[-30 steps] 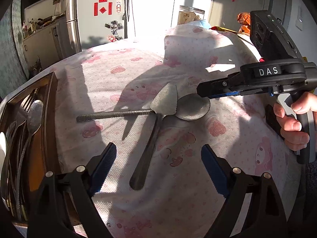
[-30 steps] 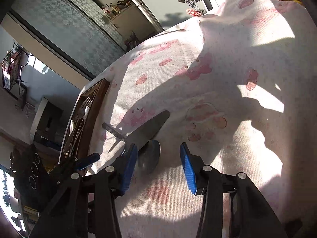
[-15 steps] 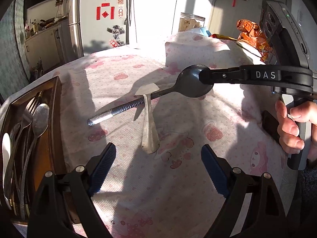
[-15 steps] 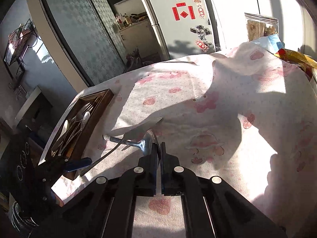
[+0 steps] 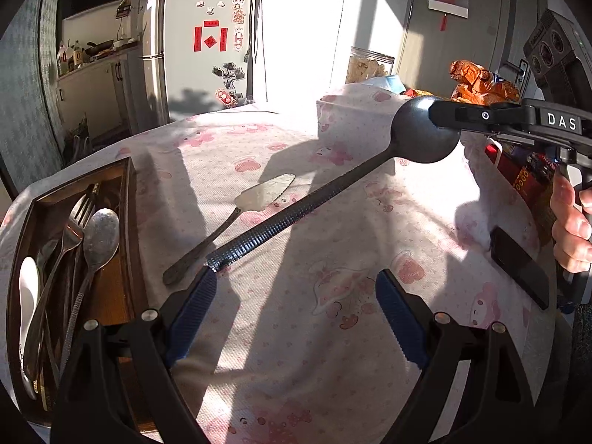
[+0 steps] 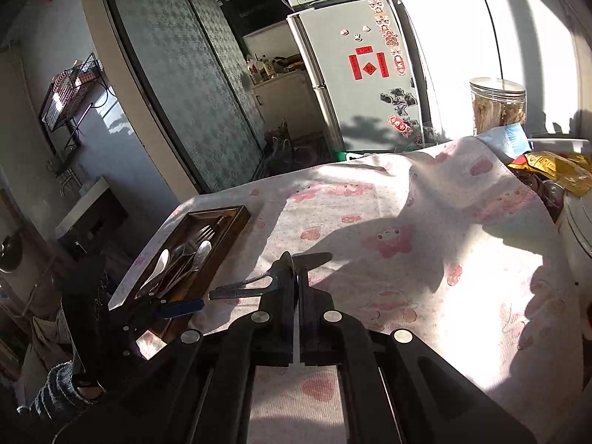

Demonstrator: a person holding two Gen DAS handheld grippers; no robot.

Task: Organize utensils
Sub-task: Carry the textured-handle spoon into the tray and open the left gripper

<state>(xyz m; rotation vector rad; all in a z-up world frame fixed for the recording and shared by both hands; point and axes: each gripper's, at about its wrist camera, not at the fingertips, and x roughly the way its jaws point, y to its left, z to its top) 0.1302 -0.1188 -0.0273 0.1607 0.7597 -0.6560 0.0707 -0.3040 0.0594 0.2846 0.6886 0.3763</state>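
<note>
Large metal spoon with ribbed handle (image 5: 307,207) is clamped by its bowl in the right gripper (image 5: 440,116), jaws closed tight on the bowl edge, spoon lifted off the table, handle slanting down toward the left gripper (image 5: 296,303). In the right wrist view the spoon handle (image 6: 240,288) sticks out left of the closed fingers (image 6: 285,277). Left gripper jaws stand wide apart, nothing between them, hovering over the cloth; spoon handle tip sits just by its left blue pad (image 5: 192,307). Flat metal cake server with serrated edge (image 5: 259,199) lies on the white tablecloth with pink cartoon print (image 5: 296,333), partly under the raised spoon's handle, apart from it. Dark wooden cutlery tray (image 5: 131,222) at the table's left edge holds a metal fork (image 5: 74,225), a metal spoon (image 5: 100,236), a white spoon (image 5: 27,288) and other dark utensils, hard to separate. A hand (image 5: 571,233) grips the right gripper's handle. Clear jar with food (image 5: 370,68) and orange snack bag (image 5: 481,85) sit at the far end.
</note>
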